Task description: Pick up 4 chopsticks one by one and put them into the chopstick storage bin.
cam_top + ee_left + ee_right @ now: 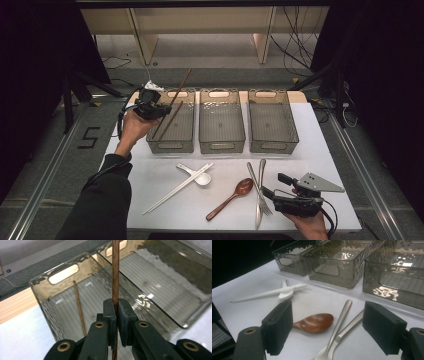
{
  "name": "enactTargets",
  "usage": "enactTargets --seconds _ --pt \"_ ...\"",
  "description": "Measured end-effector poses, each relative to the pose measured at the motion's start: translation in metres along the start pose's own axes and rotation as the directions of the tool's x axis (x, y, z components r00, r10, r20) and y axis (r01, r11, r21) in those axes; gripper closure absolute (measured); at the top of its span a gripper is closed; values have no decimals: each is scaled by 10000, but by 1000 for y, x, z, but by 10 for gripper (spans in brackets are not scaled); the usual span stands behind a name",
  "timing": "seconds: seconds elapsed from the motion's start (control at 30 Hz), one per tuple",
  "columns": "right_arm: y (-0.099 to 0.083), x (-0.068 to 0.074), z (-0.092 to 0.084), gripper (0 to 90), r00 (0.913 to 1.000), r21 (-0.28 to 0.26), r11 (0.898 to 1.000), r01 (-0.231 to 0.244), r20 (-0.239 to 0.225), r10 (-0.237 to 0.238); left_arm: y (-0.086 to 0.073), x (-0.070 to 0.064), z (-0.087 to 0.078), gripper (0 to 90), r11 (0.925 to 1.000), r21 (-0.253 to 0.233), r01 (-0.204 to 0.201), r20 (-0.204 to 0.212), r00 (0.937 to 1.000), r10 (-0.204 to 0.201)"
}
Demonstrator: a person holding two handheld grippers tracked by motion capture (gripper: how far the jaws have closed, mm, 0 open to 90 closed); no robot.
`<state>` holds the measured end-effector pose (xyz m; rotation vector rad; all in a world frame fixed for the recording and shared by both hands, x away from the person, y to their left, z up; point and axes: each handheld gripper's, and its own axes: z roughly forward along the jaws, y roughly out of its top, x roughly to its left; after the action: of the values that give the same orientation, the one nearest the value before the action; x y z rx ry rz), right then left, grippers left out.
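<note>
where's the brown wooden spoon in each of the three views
High view: the brown wooden spoon lies on the white table, lower centre, left of the metal fork.
Left gripper view: not in it.
Right gripper view: its bowl lies at centre, between the open jaws, left of the metal handles.
Shared landmark: the left bin.
</note>
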<state>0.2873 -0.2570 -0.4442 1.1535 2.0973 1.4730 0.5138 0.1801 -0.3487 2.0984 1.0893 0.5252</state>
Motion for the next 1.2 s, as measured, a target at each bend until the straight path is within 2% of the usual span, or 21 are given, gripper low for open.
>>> enactTargets --seconds 0.13,0.4,0.8,1.13,1.2 --pt "0 0 0 252 10000 -14 10000 -20 -9 20 1 5 9 850 9999 51 88 -145 9999 -88" --pt "0 -1 0 252 10000 1 10000 -92 -33 92 1 11 17 850 9996 105 279 -225 9994 -277" --pt "0 0 0 253 10000 -7 10000 -78 -51 78 -15 15 34 849 9981 351 499 -252 9985 -491" --pt "0 0 0 252 10000 -7 10000 -30 -43 30 -24 16 41 848 9971 639 415 -336 9987 -394" --pt "0 0 0 252 10000 -4 10000 -4 -44 4 -26 16 43 848 9964 686 494 -328 9983 -472"
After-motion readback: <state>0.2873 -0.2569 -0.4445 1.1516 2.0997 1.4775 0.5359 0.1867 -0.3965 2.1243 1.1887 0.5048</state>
